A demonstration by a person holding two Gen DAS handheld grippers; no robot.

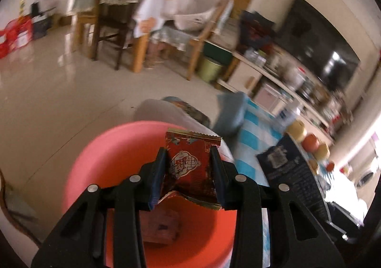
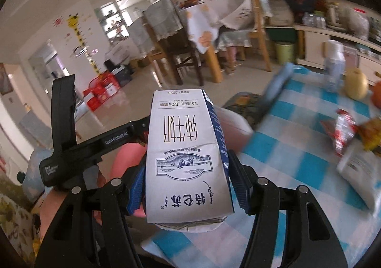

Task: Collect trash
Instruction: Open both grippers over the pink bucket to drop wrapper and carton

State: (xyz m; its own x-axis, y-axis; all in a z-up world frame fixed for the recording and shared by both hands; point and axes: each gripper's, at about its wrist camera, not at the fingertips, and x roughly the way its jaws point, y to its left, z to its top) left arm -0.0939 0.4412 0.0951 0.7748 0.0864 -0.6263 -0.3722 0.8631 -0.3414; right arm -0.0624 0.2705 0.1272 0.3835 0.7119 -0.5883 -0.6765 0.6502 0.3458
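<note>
Both of my grippers are loaded, and the trash is on its way to the pink basin.

My left gripper [image 1: 188,163] is pinched narrow on a red snack wrapper [image 1: 190,168], tilted down over the pink basin [image 1: 95,160], which fills the left wrist view from 6 to 9 o'clock; something reddish-brown already lies in its bottom, so I judge some collecting done. My right gripper [image 2: 185,184] is clamped wider on a white milk carton [image 2: 188,153], held upside down and angled down over the edge of the blue-checked table [image 2: 297,149]. Still left: a crumpled red-and-white wrapper [image 2: 344,134] and a white packet [image 2: 362,172] at about 3 o'clock in the right wrist view. Neither load has been dropped yet.
</note>
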